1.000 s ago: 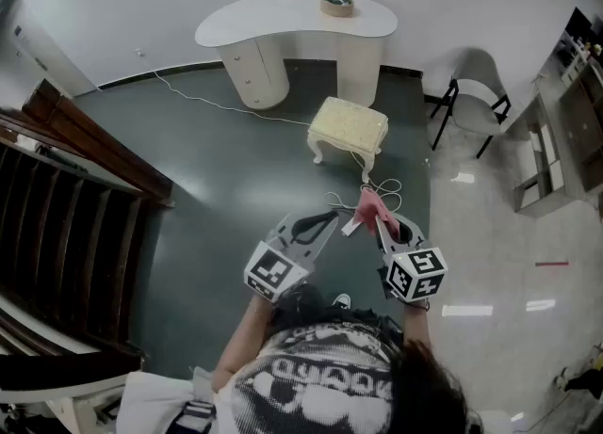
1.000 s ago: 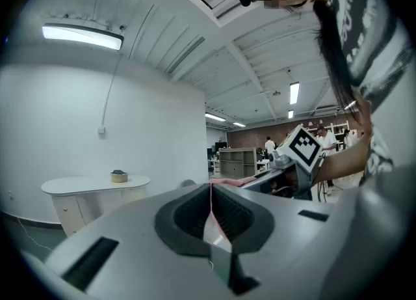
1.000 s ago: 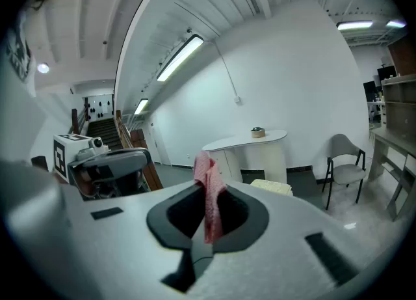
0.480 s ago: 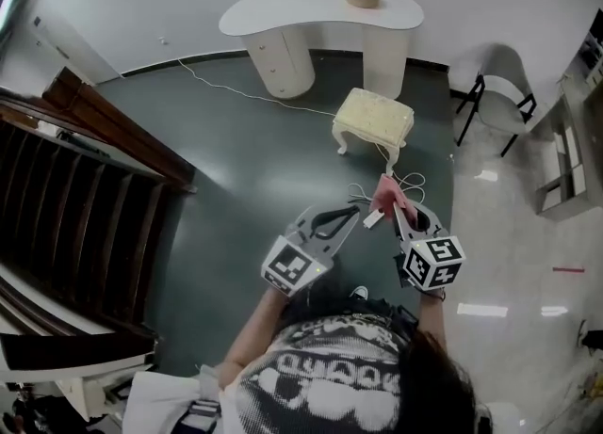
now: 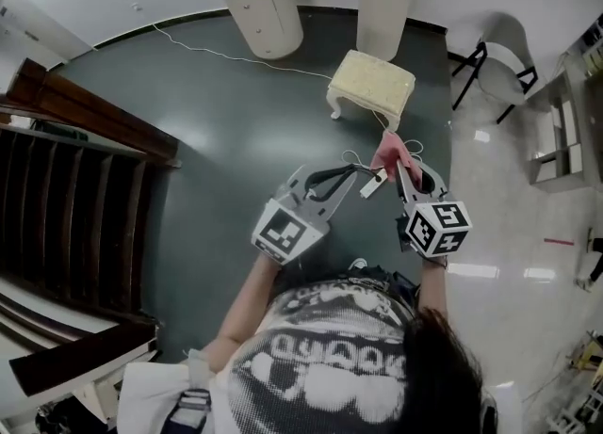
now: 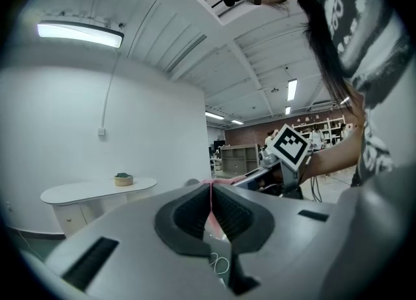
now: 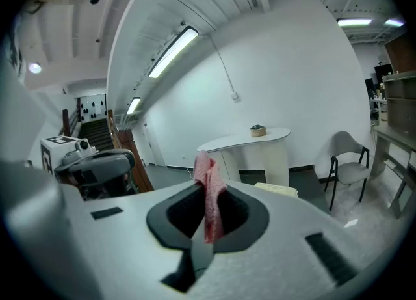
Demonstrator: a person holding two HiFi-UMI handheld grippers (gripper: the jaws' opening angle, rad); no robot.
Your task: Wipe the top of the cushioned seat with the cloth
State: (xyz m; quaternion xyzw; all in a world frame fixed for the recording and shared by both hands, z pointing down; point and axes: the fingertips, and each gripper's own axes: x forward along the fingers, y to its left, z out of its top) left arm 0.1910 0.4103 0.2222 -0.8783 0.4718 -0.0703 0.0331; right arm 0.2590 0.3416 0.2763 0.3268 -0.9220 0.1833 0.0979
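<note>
Right gripper (image 5: 400, 167) clamped on pink cloth (image 5: 386, 152). Left gripper (image 5: 350, 176) jaws together, thin pink edge in seam; I read it as pinching cloth corner. Cushioned seat (image 5: 372, 84) well ahead on dark floor (image 5: 236, 140), not yet wiped. Risk: thin left pinch slips, cloth bunches, wipe misses seat edges.

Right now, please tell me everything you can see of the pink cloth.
The cloth is pink, soft-looking fabric, bunched and crumpled. The right gripper is shut on it, with folds standing above the jaws. A thin edge also sits pinched in the left gripper. It is held in the air, short of the cushioned seat, not touching it.
</note>
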